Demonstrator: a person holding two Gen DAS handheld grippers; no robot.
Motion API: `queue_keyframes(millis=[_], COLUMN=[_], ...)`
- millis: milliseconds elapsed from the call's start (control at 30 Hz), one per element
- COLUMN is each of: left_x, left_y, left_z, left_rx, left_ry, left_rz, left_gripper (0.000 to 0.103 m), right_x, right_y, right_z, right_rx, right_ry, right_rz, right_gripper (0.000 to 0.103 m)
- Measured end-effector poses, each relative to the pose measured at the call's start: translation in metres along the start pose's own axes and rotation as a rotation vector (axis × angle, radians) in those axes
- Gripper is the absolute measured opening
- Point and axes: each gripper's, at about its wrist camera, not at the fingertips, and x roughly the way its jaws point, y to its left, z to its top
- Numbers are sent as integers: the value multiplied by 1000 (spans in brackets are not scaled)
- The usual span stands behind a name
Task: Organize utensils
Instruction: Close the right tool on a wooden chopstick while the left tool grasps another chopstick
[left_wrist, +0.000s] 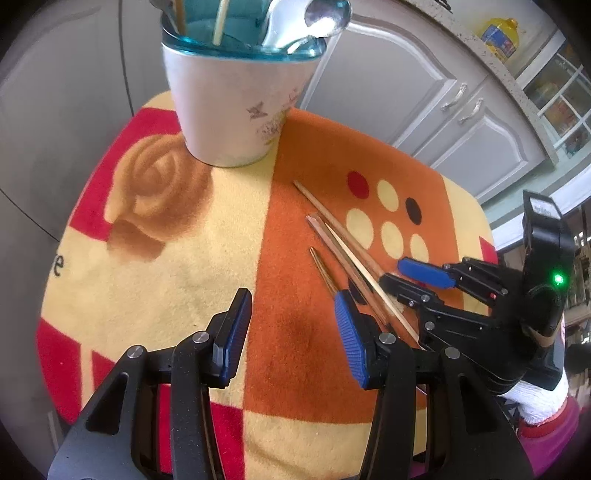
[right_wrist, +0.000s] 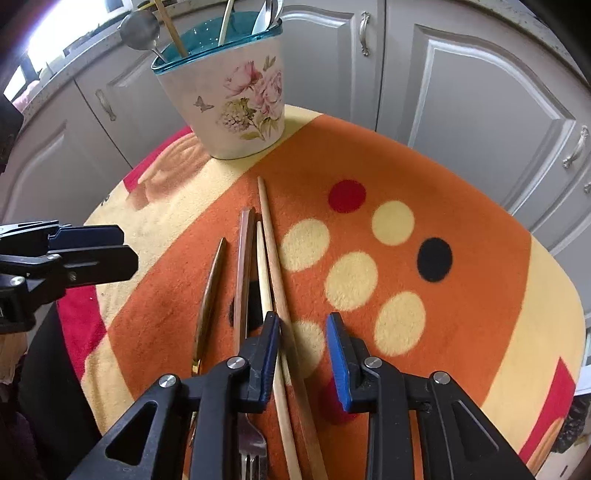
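a lone black letter "e" on the patterned cloth (left_wrist: 55, 262)

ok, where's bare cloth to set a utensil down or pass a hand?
Free: yellow patch between the holder, left gripper and the loose utensils; dotted orange area right of the chopsticks. Crowded: the strip under the right gripper.

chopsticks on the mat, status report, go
Left hand-held gripper open, empty. Right hand-held gripper open over the long chopstick, no grip yet. Fork alongside. Holder path unobstructed.
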Motion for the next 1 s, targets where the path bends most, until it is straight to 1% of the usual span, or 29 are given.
queue_keyframes(millis=[100,167,200,300,333,400,500,667,733,900,933,1000], left_x=[7,13,15,21,24,30,38,46,48,51,52,55], left_y=[-5,-10,-11,-15,-16,-18,-19,-17,-18,-22,-22,-25], left_z=[0,1,1,3,3,5,7,12,15,18,19,22], left_rx=[10,20,23,25,27,32,32,23,29,55,63,73], left_ry=[15,25,28,37,38,48,63,77,80,91,90,87], left_rz=[-3,-1,1,1,0,7,11,15,15,31,36,47], left_gripper=[46,46,46,46,46,46,46,45,45,34,31,22], right_x=[3,4,1,-2,-3,-7,-11,-9,-5,18,23,28], right_y=[3,11,10,-6,-10,-22,-29,-32,-29,-25,-24,-24], right_z=[0,0,-1,-1,-1,-5,-5,13,22,47,52,60], right_rx=[-31,-94,-103,-49,-36,10,24,18,-5,-51,-57,-60], right_ry=[15,20,20,18,17,11,-5,-22,-15,27,35,32], right_rz=[-8,-55,-76,-132,-131,-74,-39,28,28,42,48,50], right_gripper=[26,26,26,26,26,26,26,26,26,26,26,26])
